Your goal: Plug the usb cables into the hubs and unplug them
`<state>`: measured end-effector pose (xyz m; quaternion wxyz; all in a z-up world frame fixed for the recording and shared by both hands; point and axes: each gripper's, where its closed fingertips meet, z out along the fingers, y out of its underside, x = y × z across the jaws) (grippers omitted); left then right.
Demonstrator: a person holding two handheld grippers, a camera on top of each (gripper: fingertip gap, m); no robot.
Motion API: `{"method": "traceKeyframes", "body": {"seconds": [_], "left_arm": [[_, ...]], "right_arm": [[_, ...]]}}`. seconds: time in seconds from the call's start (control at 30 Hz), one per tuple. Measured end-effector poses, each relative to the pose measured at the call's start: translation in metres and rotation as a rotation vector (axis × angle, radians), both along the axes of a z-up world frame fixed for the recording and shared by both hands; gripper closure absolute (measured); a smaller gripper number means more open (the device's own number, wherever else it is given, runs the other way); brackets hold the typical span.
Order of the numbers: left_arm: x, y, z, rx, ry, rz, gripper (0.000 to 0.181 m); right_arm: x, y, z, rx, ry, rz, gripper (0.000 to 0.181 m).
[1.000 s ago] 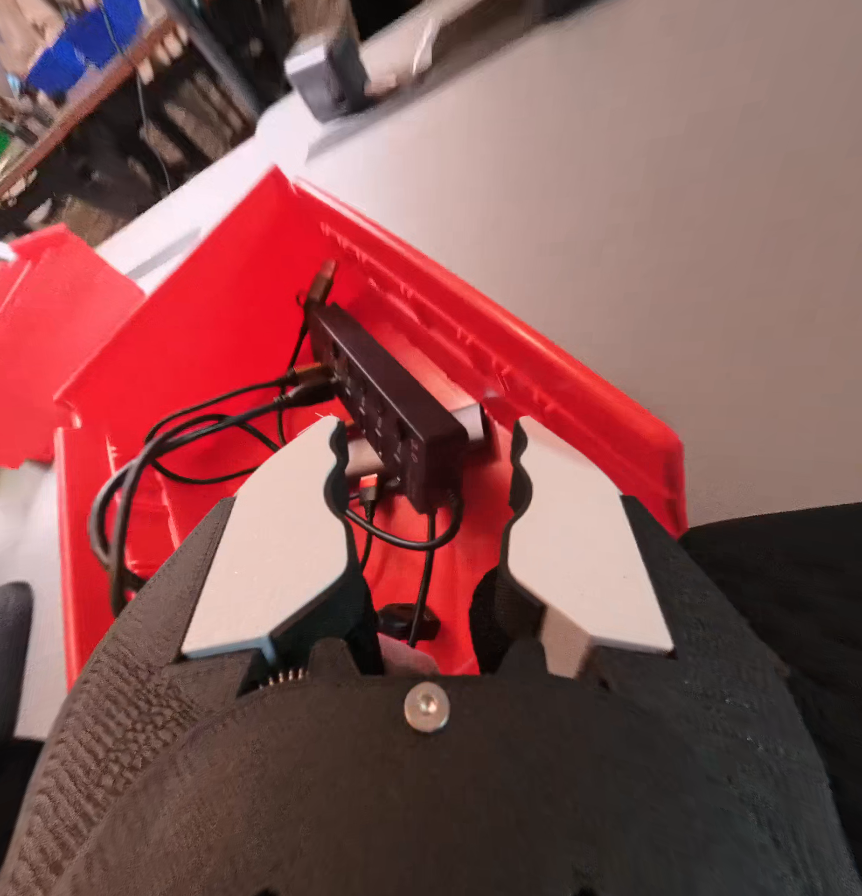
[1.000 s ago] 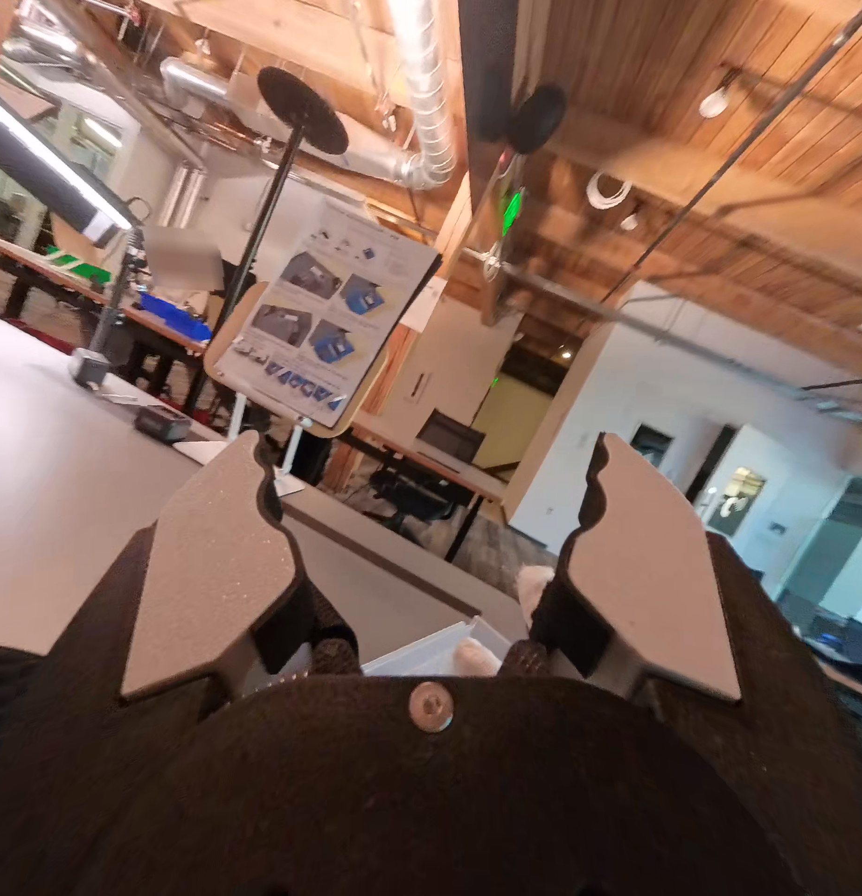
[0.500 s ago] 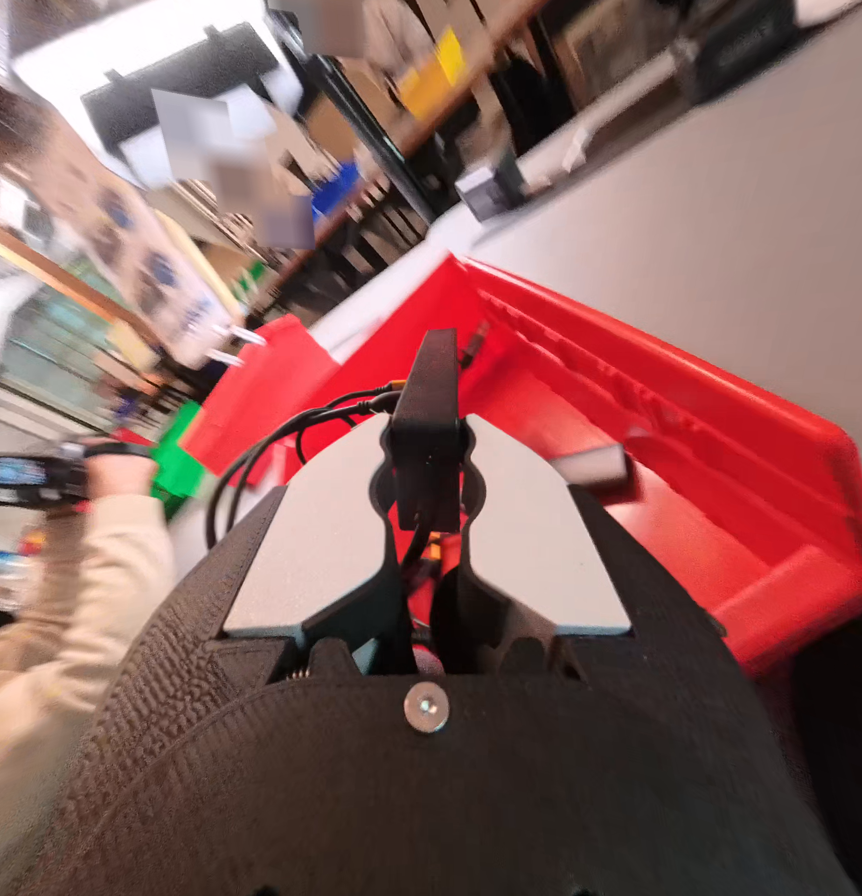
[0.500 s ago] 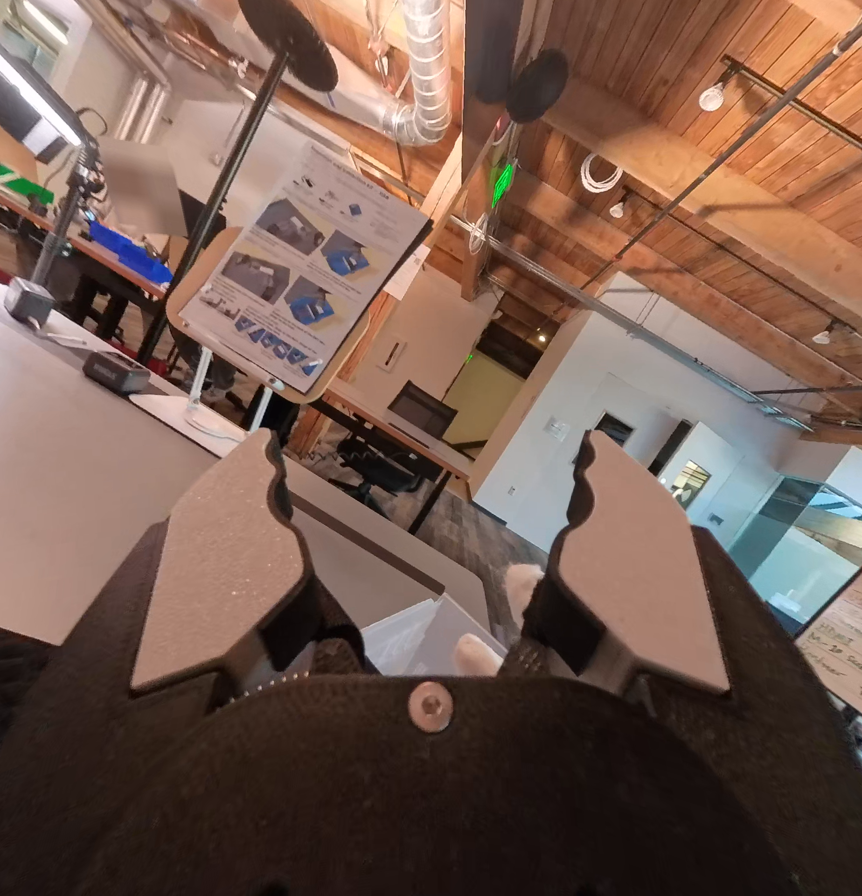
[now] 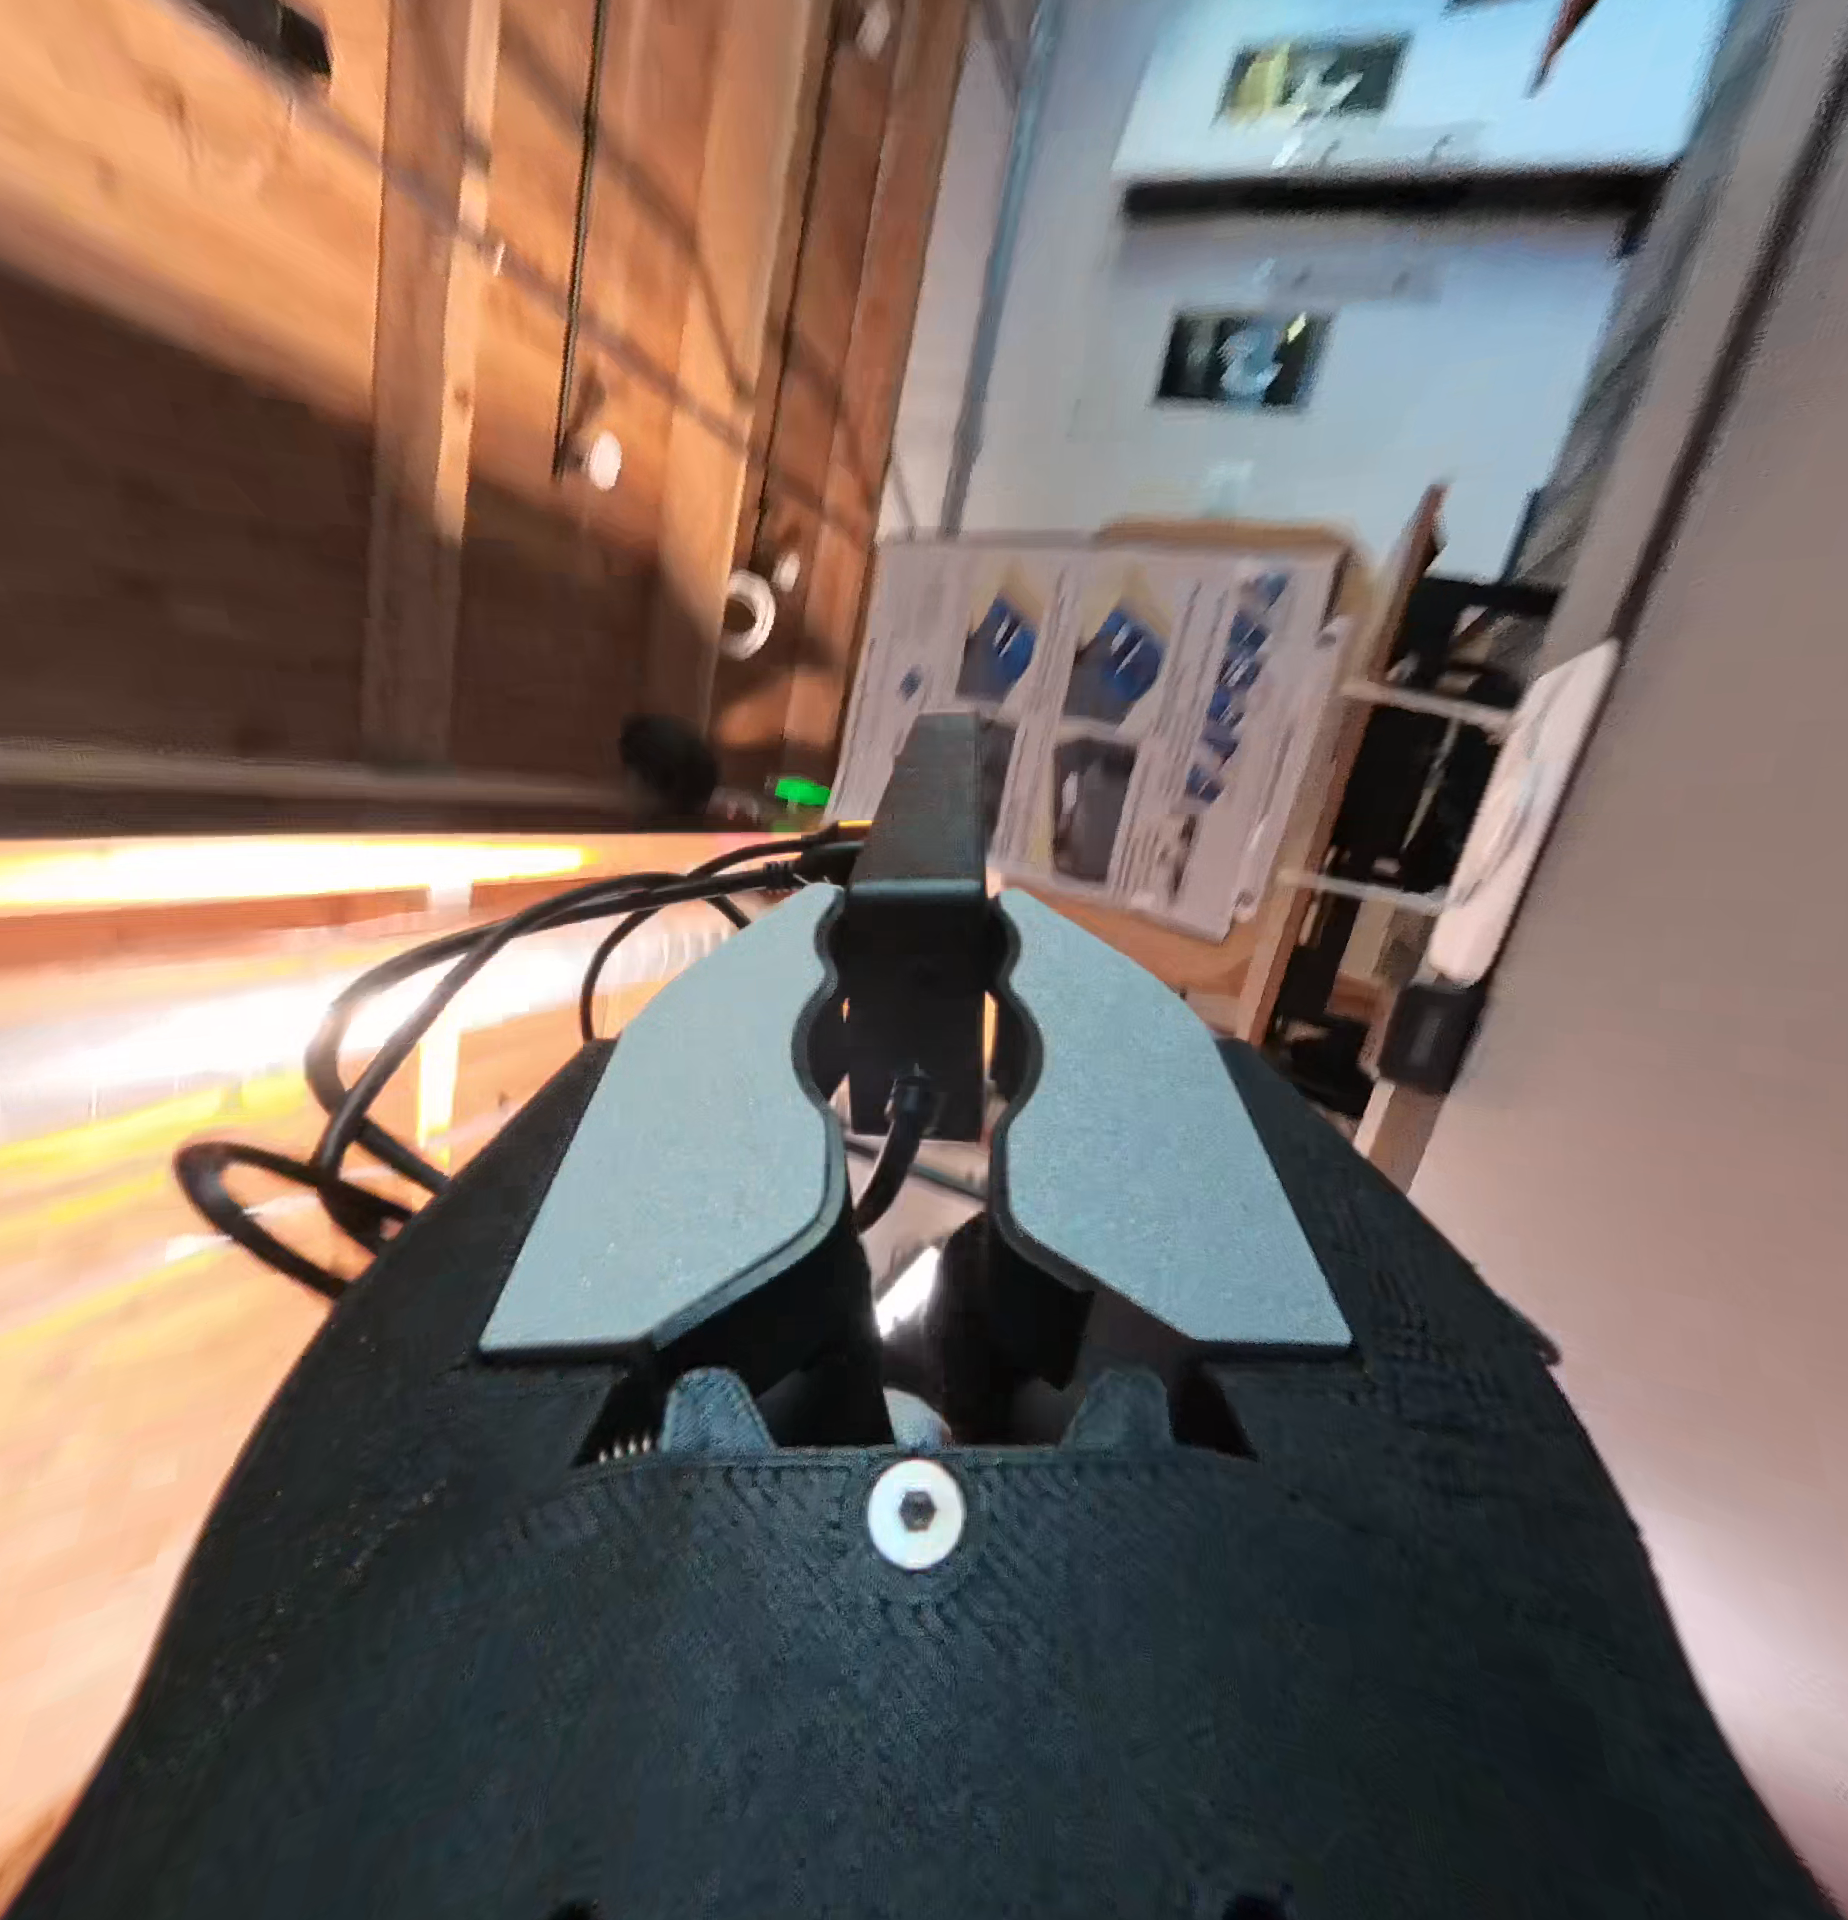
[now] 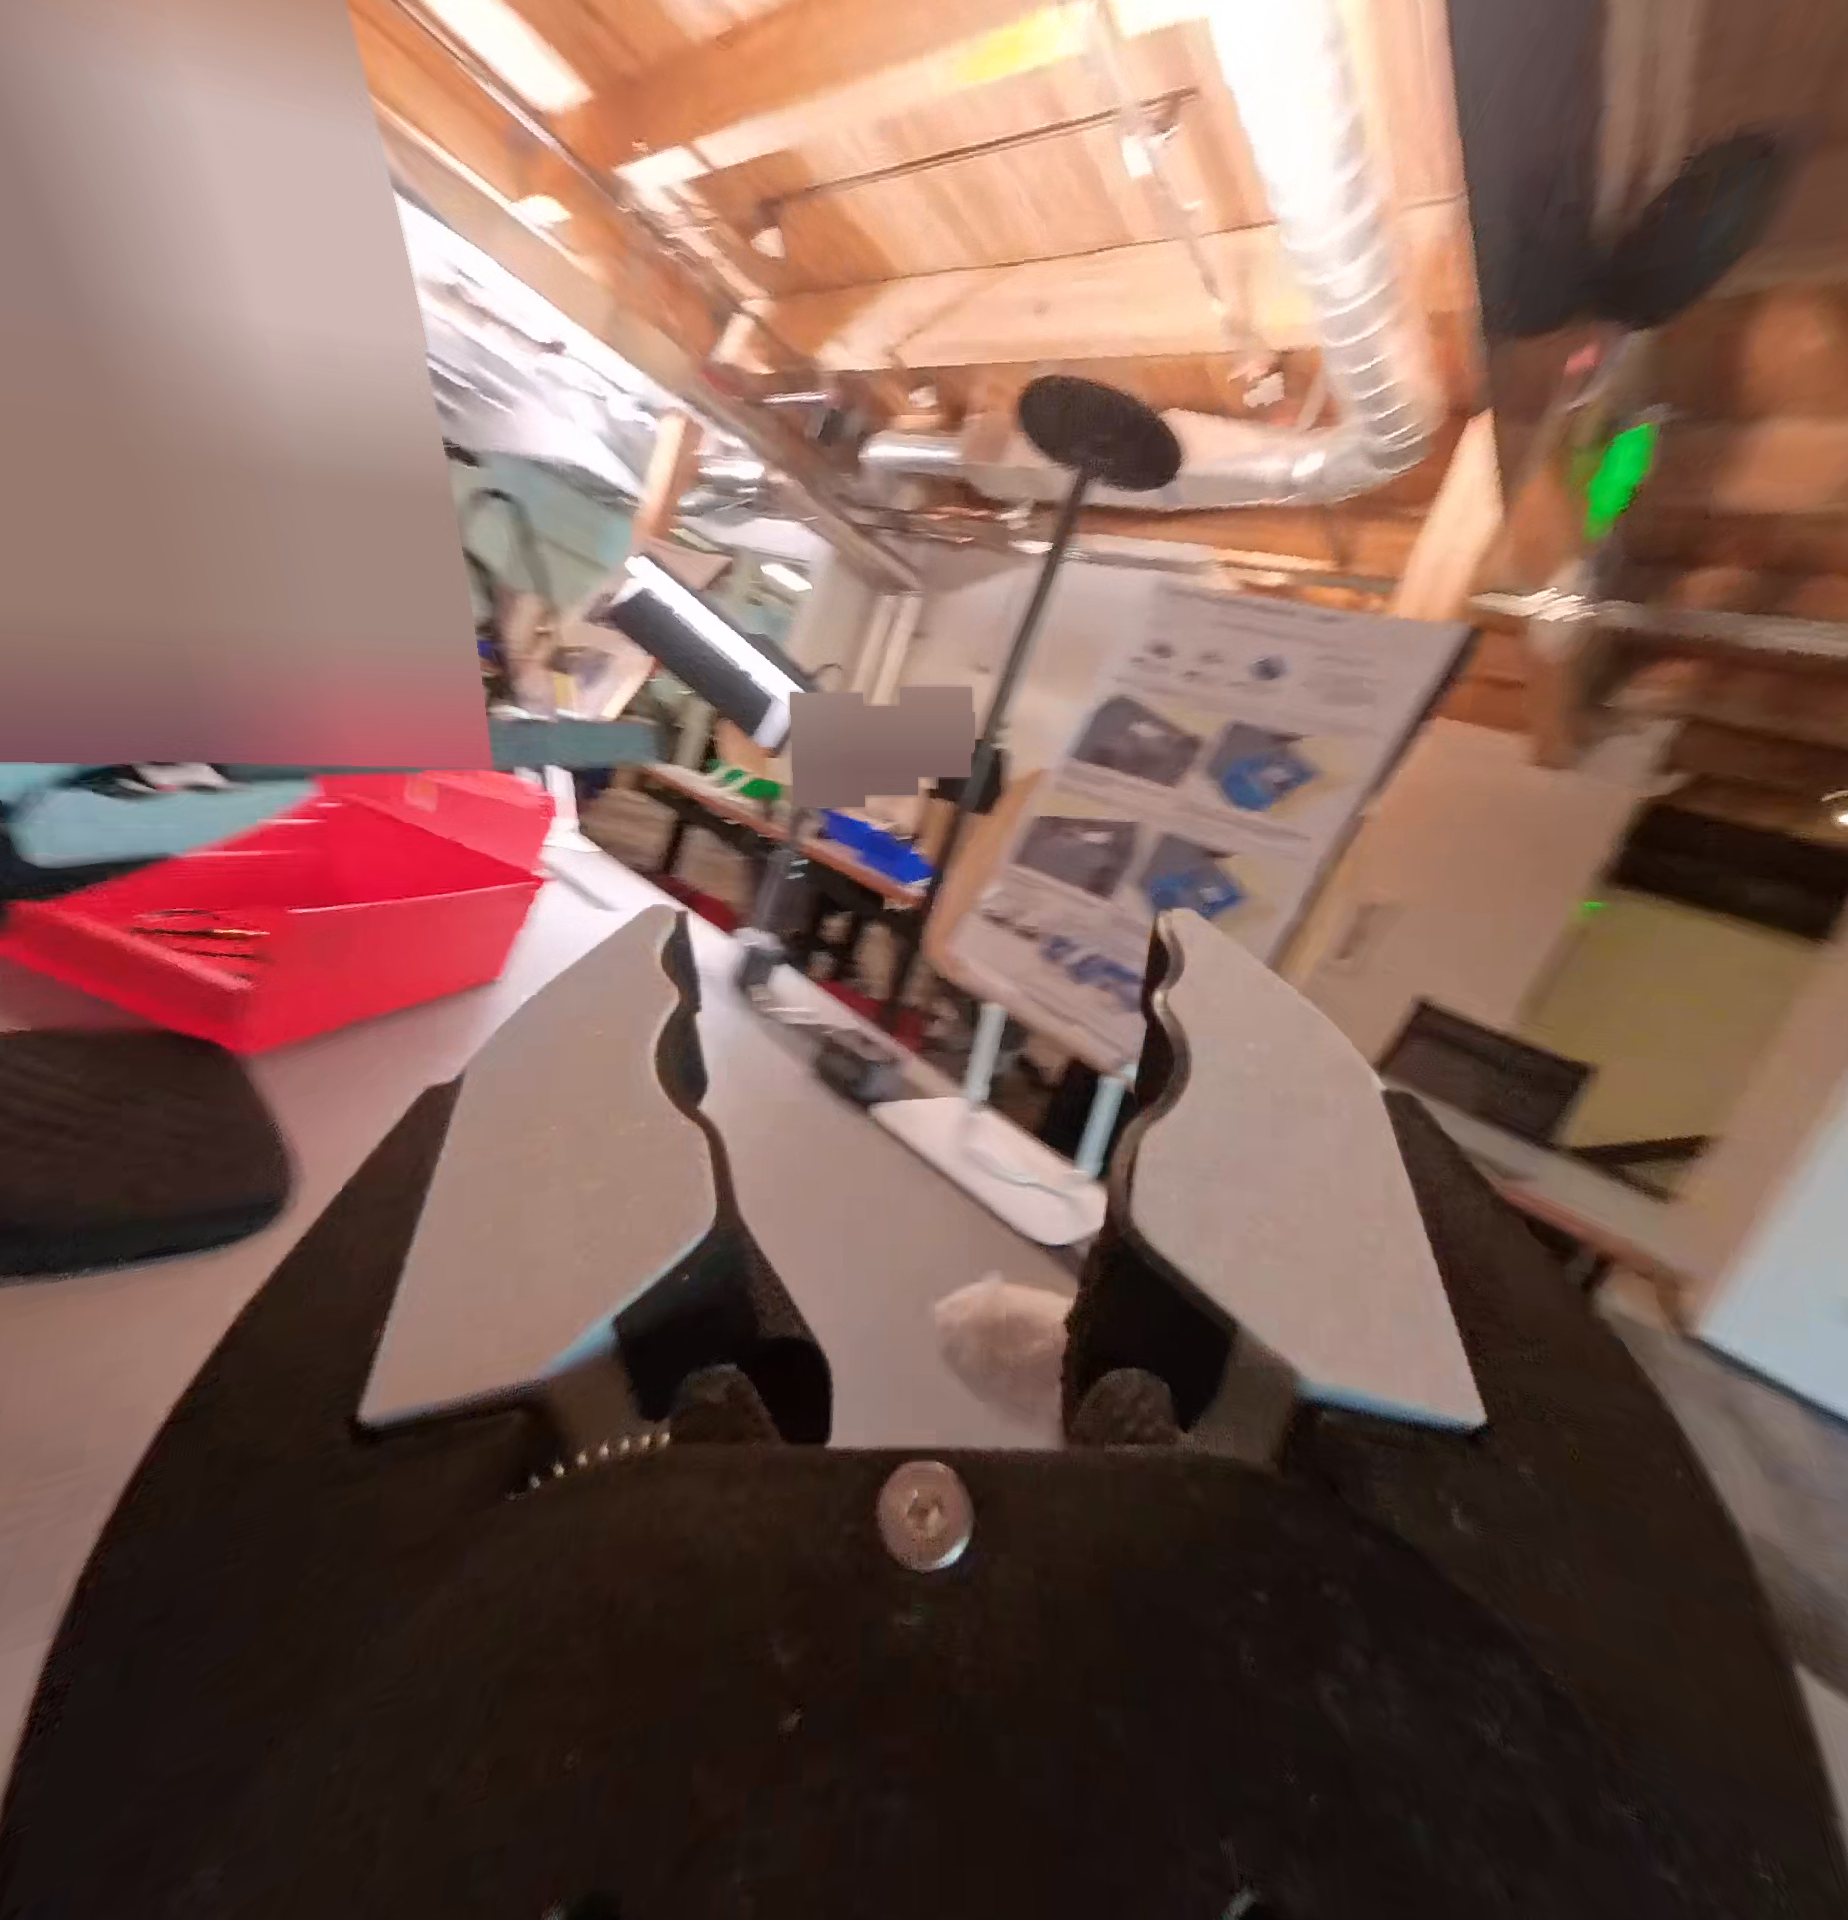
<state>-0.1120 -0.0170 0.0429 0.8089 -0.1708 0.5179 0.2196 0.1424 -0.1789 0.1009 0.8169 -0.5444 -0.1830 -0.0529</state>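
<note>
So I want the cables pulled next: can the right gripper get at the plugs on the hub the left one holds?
Probably yes. The right gripper is open and empty, and the left gripper holds the hub aloft, its cables hanging off one exposed side.

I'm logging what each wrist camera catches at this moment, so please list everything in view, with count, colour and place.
USB hub: one, black, clamped between the left claw's fingers, held up off the table.
Cables: several, black, plugged into the hub's left side and looping down to the left; one more leaves its near end.
Bin: one, red, on the table at left in the right wrist view, thin dark cables inside.
Table: one, grey, beneath the right claw.
Poster board: one, white with blue pictures, on a stand behind the table.
Pad: one, black, left on the table.
Left claw: one, grey fingers, shut on the hub.
Right claw: one, grey fingers, open and empty.
</note>
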Motion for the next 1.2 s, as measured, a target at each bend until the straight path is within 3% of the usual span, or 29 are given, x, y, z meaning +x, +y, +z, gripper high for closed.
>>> {"method": "traceKeyframes", "body": {"seconds": [0.13, 0.27, 0.6, 0.63, 0.67, 0.8, 1.0, 1.1, 1.2], "left_arm": [[0.052, -0.04, -0.031, 0.042, 0.16, -0.164, 0.158], [0.077, -0.061, -0.056, 0.087, 0.277, -0.244, 0.158], [0.087, -0.091, -0.092, 0.23, 0.477, -0.352, 0.158], [0.089, -0.094, -0.095, 0.244, 0.493, -0.363, 0.158], [0.091, -0.095, -0.099, 0.242, 0.515, -0.363, 0.158], [0.096, -0.088, -0.097, 0.223, 0.447, -0.338, 0.157], [0.085, -0.077, -0.097, -0.054, 0.3, -0.46, 0.155], [0.066, -0.058, -0.085, -0.339, 0.125, -0.587, 0.155], [0.046, -0.019, -0.054, -0.688, -0.138, -0.714, 0.157]], "right_arm": [[-0.054, 0.039, -0.03, -0.217, 0.009, 0.184, 0.111], [-0.091, 0.066, -0.067, -0.397, -0.062, 0.246, 0.112], [-0.092, 0.119, -0.112, -0.547, 0.124, 0.216, 0.118], [-0.095, 0.124, -0.119, -0.573, 0.119, 0.213, 0.122], [-0.096, 0.127, -0.124, -0.586, 0.094, 0.204, 0.146], [-0.088, 0.13, -0.113, -0.454, 0.038, 0.135, 0.153], [-0.068, 0.097, -0.056, 0.032, -0.229, -0.076, 0.153], [-0.061, 0.073, -0.037, 0.198, -0.354, -0.166, 0.153], [-0.062, 0.055, -0.026, 0.304, -0.438, -0.193, 0.153]]}}
